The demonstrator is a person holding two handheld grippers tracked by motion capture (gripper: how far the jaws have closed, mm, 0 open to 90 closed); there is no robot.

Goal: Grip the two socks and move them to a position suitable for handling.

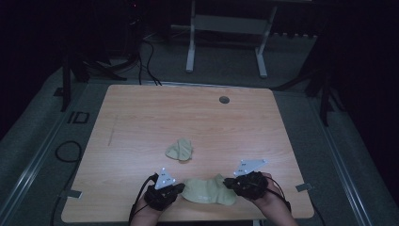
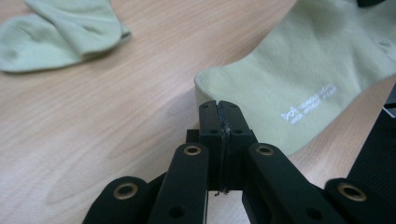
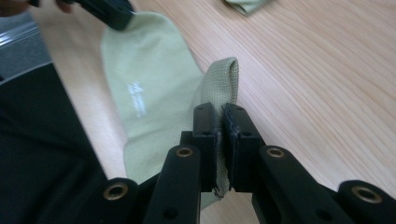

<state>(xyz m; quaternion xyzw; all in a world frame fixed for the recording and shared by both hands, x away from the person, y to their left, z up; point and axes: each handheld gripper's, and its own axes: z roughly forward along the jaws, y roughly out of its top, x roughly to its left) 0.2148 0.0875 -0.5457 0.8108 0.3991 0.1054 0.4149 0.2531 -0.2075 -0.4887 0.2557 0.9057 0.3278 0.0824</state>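
Both claws pinch the flat sock

The table (image 1: 141, 117) carries two pale green socks. The flat sock (image 1: 207, 192) lies at the near edge, the crumpled sock (image 1: 179, 149) beyond it. The left claw (image 2: 218, 109) clenches the flat sock's edge; the right claw (image 3: 220, 114) grasps a fold of its other end.

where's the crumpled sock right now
In the high view the crumpled sock lies loose near the table's middle, just beyond the flat sock held between the two grippers.
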